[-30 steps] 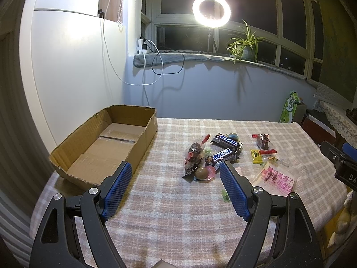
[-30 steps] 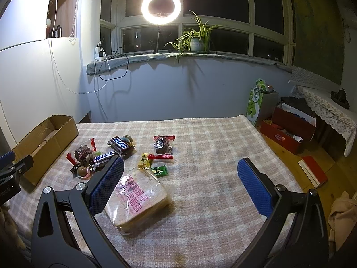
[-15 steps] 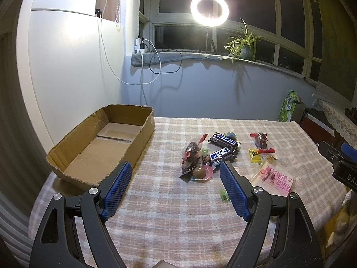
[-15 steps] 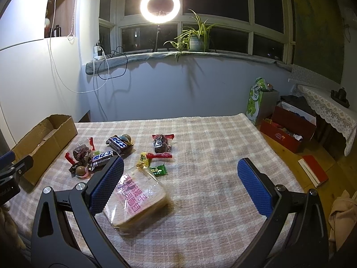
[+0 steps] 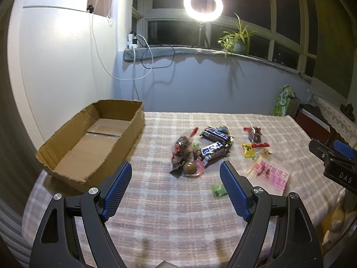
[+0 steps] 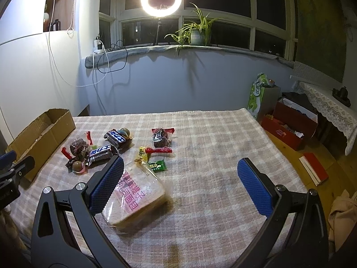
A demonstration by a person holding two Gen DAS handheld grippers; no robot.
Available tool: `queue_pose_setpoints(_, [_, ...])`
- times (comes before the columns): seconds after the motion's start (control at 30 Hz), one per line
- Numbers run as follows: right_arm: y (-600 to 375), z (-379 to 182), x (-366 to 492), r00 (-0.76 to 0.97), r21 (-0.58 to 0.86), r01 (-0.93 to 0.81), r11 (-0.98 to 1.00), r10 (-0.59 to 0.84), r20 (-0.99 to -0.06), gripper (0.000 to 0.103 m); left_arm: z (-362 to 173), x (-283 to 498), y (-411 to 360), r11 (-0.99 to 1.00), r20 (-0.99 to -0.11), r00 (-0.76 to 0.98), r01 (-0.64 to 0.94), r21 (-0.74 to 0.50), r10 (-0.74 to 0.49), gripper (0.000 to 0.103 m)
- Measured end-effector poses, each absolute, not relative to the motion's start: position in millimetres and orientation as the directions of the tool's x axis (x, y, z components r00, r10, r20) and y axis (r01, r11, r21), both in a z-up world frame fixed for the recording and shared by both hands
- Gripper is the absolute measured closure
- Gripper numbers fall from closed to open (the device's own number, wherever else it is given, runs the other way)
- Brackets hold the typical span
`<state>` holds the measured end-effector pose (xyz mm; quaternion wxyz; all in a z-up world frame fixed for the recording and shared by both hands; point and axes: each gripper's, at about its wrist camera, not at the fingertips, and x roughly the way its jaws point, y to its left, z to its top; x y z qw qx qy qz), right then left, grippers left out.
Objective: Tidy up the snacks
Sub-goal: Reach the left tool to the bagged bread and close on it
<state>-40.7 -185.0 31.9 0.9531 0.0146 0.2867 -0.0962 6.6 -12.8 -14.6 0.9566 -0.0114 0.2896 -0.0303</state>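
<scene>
An empty cardboard box [image 5: 67, 156] [image 6: 53, 129] lies at the table's left side. Snacks are scattered mid-table: two dark chocolate bars [image 5: 215, 134] [image 6: 100, 153], a clear bag of dark sweets [image 5: 181, 149], a round brown sweet [image 5: 189, 167] [image 6: 78, 166], a red-ended dark pack [image 6: 161, 137], a small green pack [image 5: 218, 189] [image 6: 157, 166], and a bagged bread loaf [image 5: 271, 175] [image 6: 136, 197]. My left gripper [image 5: 176, 191] hangs open above the cloth, just short of the pile. My right gripper [image 6: 180, 186] is open too, its left finger over the bread bag's edge.
The table wears a checked cloth [image 6: 212, 147]. A green carton [image 6: 260, 98] and a red box [image 6: 290, 127] stand on the floor to the right. A red book [image 6: 313, 167] lies on the floor. A ring light [image 5: 203, 2] and a plant [image 6: 196, 31] stand at the window.
Both grippers have drifted slightly forward and left over the table. Their fingers stayed wide apart, and no snack has moved.
</scene>
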Motion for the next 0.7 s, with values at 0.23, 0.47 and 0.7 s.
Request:
queue_pose_setpoints(0.23, [-207.3, 10.7, -25.6, 0.774, 0.071, 0.145, 0.987, -0.068, -0.629, 0.000, -23.8, 12.0, -17.0, 0.993, -0.589, 0.799, 0.085, -0.085, -0.119, 0.022])
queue_pose_setpoints(0.47, [-221.8, -10.3, -6.8, 0.701, 0.196, 0.032, 0.980, 0.118, -0.704, 0.000, -40.5, 19.3, -31.7, 0.976, -0.642, 0.735, 0.156, -0.153, -0.218, 0.024])
queue_pose_setpoints(0.7, [-223.2, -25.3, 12.2, 0.612, 0.328, -0.057, 0.943, 0.293, -0.734, 0.007, -59.7, 26.4, -54.2, 0.934, -0.692, 0.627, 0.241, -0.262, -0.356, 0.035])
